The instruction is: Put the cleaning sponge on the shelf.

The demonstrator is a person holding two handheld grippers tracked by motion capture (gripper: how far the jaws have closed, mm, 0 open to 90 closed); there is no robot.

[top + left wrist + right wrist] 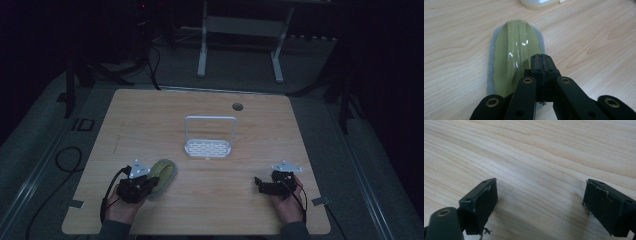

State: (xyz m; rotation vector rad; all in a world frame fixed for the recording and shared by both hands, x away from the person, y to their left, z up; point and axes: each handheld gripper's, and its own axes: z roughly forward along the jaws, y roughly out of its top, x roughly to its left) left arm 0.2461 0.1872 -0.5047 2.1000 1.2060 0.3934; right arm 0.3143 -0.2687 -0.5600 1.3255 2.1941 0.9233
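The green scrubbing pad (511,50), an oval with a glossy green plastic back and a grey felt edge, lay flat on the table (210,205) at the near left, its long axis running straight away from the left gripper (145,182) toward the white rack (209,137). In the left gripper view the jaws were pressed together, pad to pad, sitting over the near end of the pad beside its raised centre ridge; whether they pinched the ridge or merely rested above it could not be told. The rack stood upright at the table's centre, well apart from the pad. The right gripper (262,185) rested at the near right, jaws spread wide over bare wood, holding nothing. Judgement: the left hand was plainly the nearer; any lift would go along the pad's ridge.
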